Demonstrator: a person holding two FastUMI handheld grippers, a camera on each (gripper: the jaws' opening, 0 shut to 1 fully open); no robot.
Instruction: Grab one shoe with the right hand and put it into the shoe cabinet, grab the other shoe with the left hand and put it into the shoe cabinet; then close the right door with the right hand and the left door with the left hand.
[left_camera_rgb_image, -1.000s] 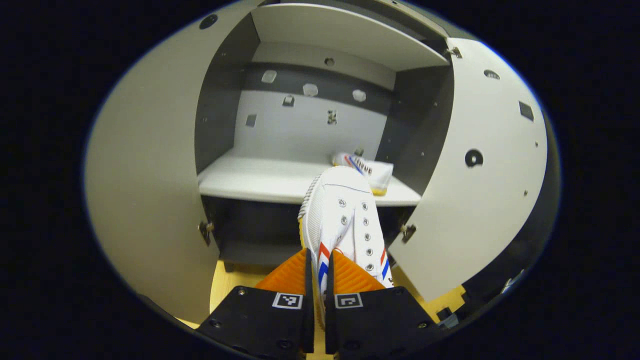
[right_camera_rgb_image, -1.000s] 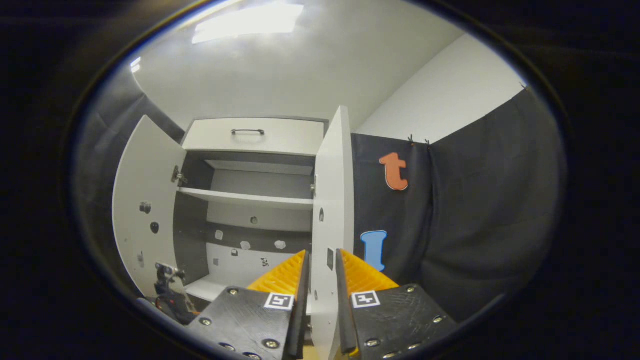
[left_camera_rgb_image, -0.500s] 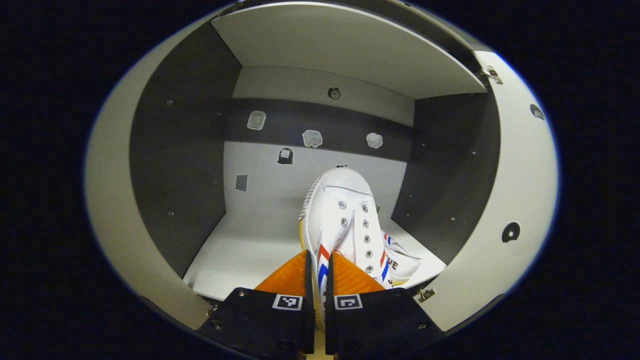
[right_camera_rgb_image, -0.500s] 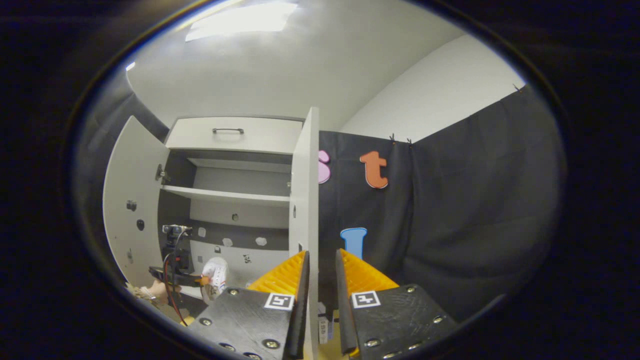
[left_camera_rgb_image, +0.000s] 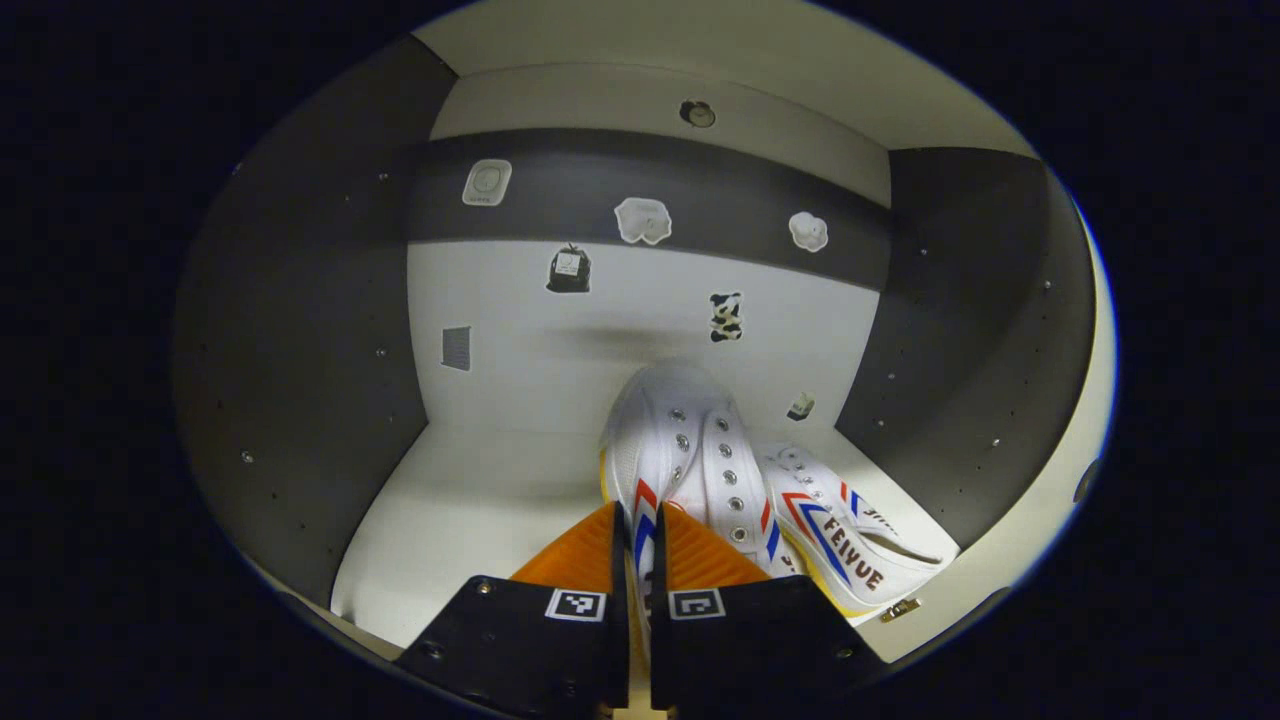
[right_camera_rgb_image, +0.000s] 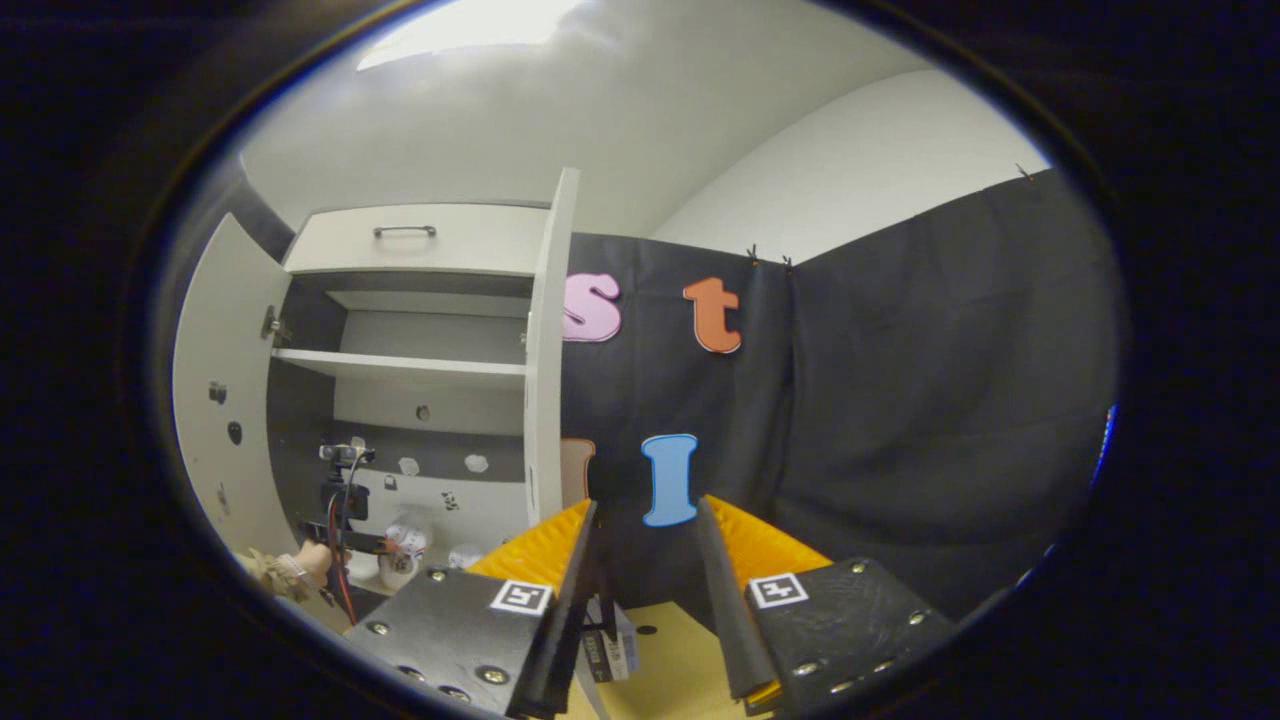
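- The left gripper (left_camera_rgb_image: 640, 525) is clamped on a shoe (left_camera_rgb_image: 680, 455): both fingers press the shoe's side wall near the heel, one on each face of it.
- That shoe is a white canvas sneaker with two rows of metal eyelets, no laces to be seen, a red and a blue stripe on its side, and a yellowish sole edge showing along its left rim.
- Its toe points straight away from the gripper, toward the back panel (left_camera_rgb_image: 620, 330) of the cabinet (right_camera_rgb_image: 400, 300).
- It is inside the compartment above the shelf (left_camera_rgb_image: 470, 500); whether the sole touches the shelf cannot be told.
- Just to its right lies the second shoe (left_camera_rgb_image: 850, 540), of the same make: white, red and blue chevron stripes, dark lettering on the side, yellowish sole.
- The second shoe rests on the shelf by the right inner wall, tipped so its side faces up, touching or nearly touching the held one.
- Small stickers dot the back panel and the dark band above it.
- The right gripper (right_camera_rgb_image: 645, 560) is parted, with nothing between its fingers, well apart from the cabinet and facing the booth's cloth wall.
- In the right gripper view the cabinet stands at the left with the left door (right_camera_rgb_image: 205, 400) and the right door (right_camera_rgb_image: 545, 340) both swung wide.
- In the same view a hand (right_camera_rgb_image: 300, 568) holds the left gripper at the lower compartment, with the shoes small beside it.
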